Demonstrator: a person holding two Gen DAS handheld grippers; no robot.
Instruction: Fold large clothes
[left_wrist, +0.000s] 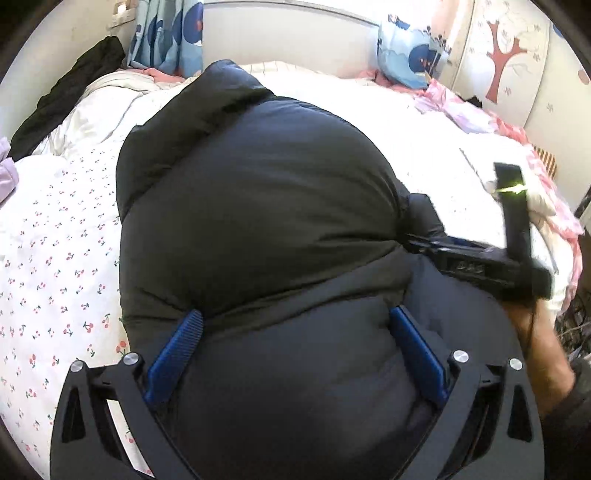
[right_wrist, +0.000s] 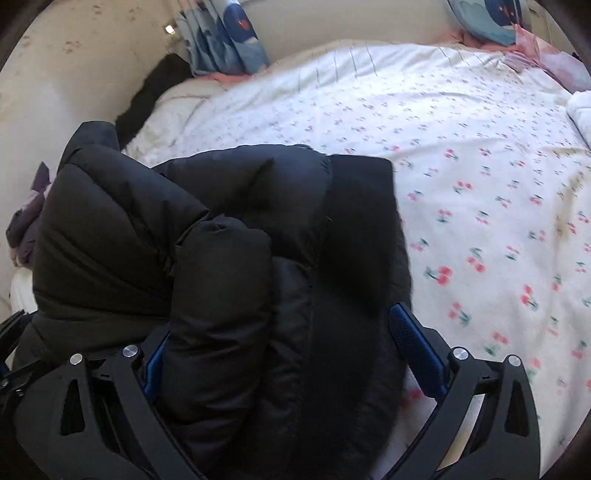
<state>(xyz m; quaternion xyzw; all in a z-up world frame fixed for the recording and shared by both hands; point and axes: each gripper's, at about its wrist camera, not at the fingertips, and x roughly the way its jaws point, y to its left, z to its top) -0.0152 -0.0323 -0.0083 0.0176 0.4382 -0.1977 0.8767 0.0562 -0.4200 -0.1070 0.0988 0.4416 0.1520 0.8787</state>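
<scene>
Blue fingers (left_wrist: 192, 328) of the left gripper (left_wrist: 295, 332) stand spread wide, with the bulging black puffer jacket (left_wrist: 258, 206) pressed up between them. On the right gripper (right_wrist: 288, 332) the fingers are spread too, straddling a rolled sleeve (right_wrist: 221, 288) and the jacket's front edge. That jacket lies bunched on the cherry-print bed sheet (right_wrist: 480, 192). Farther back sit a blue patterned pillow (left_wrist: 410, 55) by the headboard (left_wrist: 288, 26) and a blue curtain (left_wrist: 170, 33).

Black puffer jacket (right_wrist: 229, 236) bunched on cherry-print bedsheet (right_wrist: 480, 192), right gripper (right_wrist: 291, 332) wide apart (2 blue pads) straddling it
</scene>
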